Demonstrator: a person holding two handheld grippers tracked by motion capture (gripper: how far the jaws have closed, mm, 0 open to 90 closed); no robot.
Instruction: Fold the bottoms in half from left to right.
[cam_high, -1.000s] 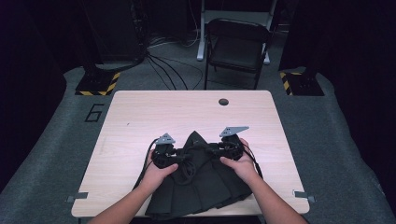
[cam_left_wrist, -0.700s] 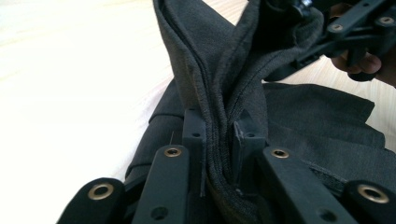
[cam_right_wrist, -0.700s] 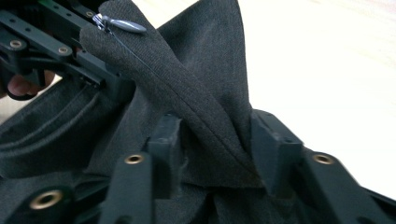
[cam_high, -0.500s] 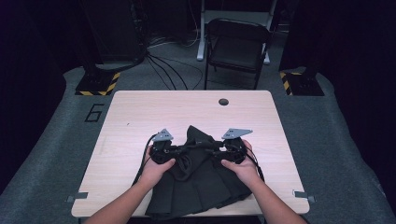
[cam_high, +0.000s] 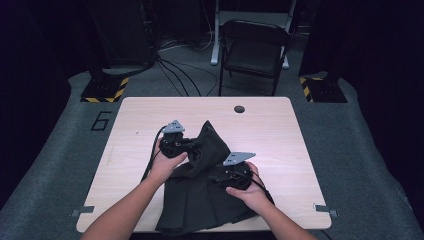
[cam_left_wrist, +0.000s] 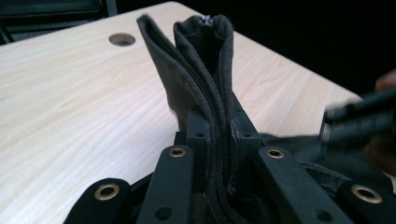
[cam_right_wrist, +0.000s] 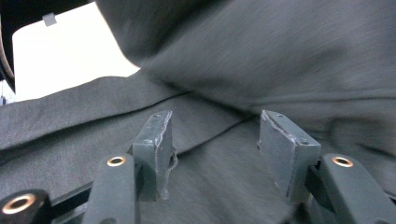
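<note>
A black cloth garment (cam_high: 200, 205) lies rumpled on the near half of the light wooden table (cam_high: 285, 135). My left gripper (cam_high: 193, 147) is shut on a thick folded edge of it and holds that edge up in a peak. In the left gripper view the fold (cam_left_wrist: 201, 56) stands upright, pinched between the jaws of the left gripper (cam_left_wrist: 219, 128), which closed within the last second. My right gripper (cam_high: 220, 176) sits lower and to the right over the cloth. Its jaws have just been opening. The right gripper (cam_right_wrist: 215, 140) stands open above the grey-black fabric (cam_right_wrist: 280, 60), pressing on nothing.
A round cable hole (cam_high: 239, 109) is near the table's far edge. A black folding chair (cam_high: 255, 50) stands behind the table, with cables and yellow-and-black striped bases (cam_high: 106, 90) on the floor. Bare wood lies to the left, right and far side of the garment.
The left gripper closed on the garment's edge and raised it into a peak. The right gripper opened, let go of the cloth and slid nearer and to the left.
</note>
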